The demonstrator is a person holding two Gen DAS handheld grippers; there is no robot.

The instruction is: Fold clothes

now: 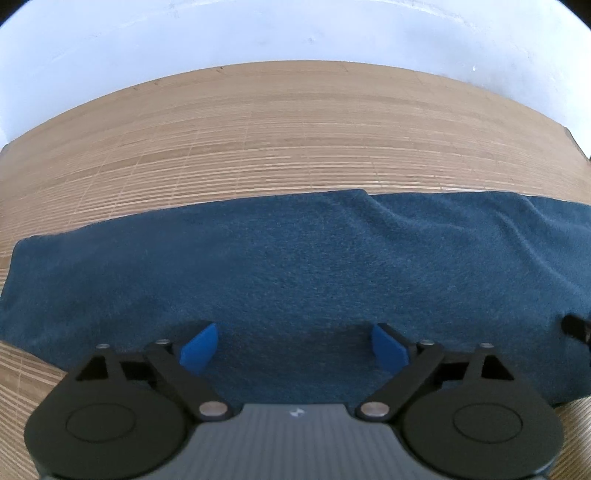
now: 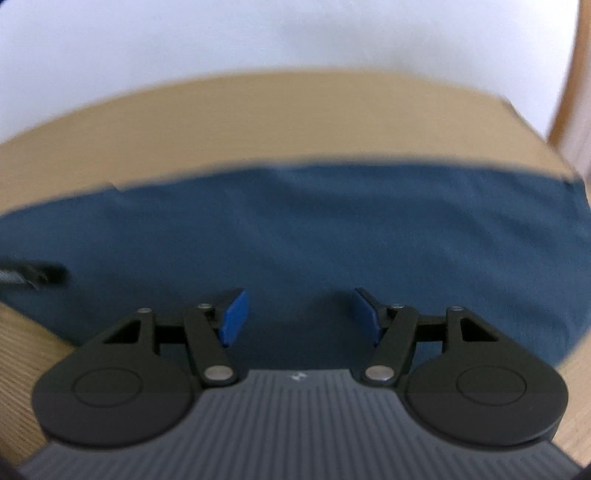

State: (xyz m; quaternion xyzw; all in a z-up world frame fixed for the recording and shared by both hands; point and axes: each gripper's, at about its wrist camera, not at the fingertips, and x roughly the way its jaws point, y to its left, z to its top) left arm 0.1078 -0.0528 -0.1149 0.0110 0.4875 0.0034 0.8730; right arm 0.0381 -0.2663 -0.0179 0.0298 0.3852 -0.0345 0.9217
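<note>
A dark blue garment (image 1: 295, 258) lies flat across a bamboo-slat surface (image 1: 280, 140) as a long folded band. In the left wrist view my left gripper (image 1: 294, 341) hovers over its near edge, blue pads (image 1: 199, 349) spread wide with only cloth below them, nothing pinched. The right wrist view is blurred; it shows the same blue garment (image 2: 332, 236) under my right gripper (image 2: 299, 314), whose jaws stand open with nothing between them. The tip of the other gripper (image 2: 33, 275) pokes in at the left edge, and a dark tip (image 1: 576, 326) shows at the right edge of the left view.
Bare bamboo matting (image 2: 280, 118) stretches beyond the garment to a white wall (image 1: 295, 29). A wooden post or frame (image 2: 569, 92) stands at the far right of the right wrist view. The mat's right corner (image 1: 569, 133) ends near the wall.
</note>
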